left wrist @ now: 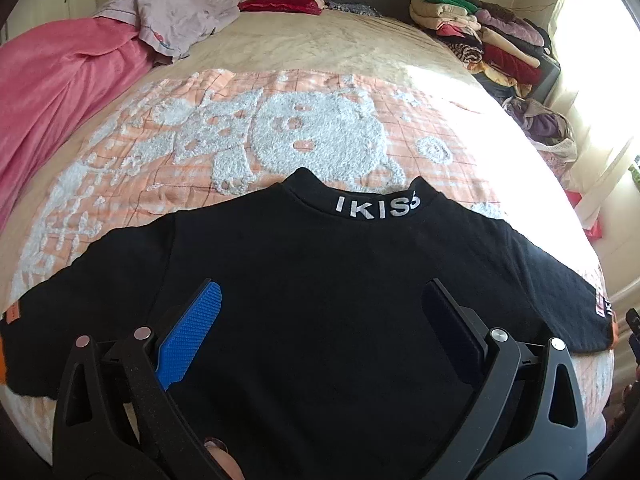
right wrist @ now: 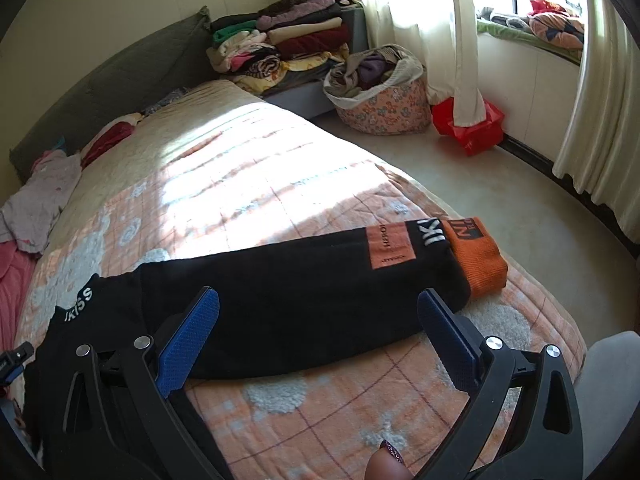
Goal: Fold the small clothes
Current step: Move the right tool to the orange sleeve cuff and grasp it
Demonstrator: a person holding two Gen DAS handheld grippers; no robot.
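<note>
Beyond the collar of the black sweatshirt (left wrist: 320,280) the bed (left wrist: 320,52) lies bare up to the headboard end, leaving wide room to pass. Left of the sweatshirt a pink blanket (left wrist: 60,92) and a crumpled pale garment (left wrist: 180,16) crowd that bed edge. Right of it, past the orange cuff (right wrist: 480,260), the bed ends; a clothes stack (right wrist: 288,44) and basket (right wrist: 384,108) stand beyond

Black hand-held gripper (left wrist: 320,320), blue textured pads (left wrist: 192,332), silver pivot screws (left wrist: 499,335).
</note>
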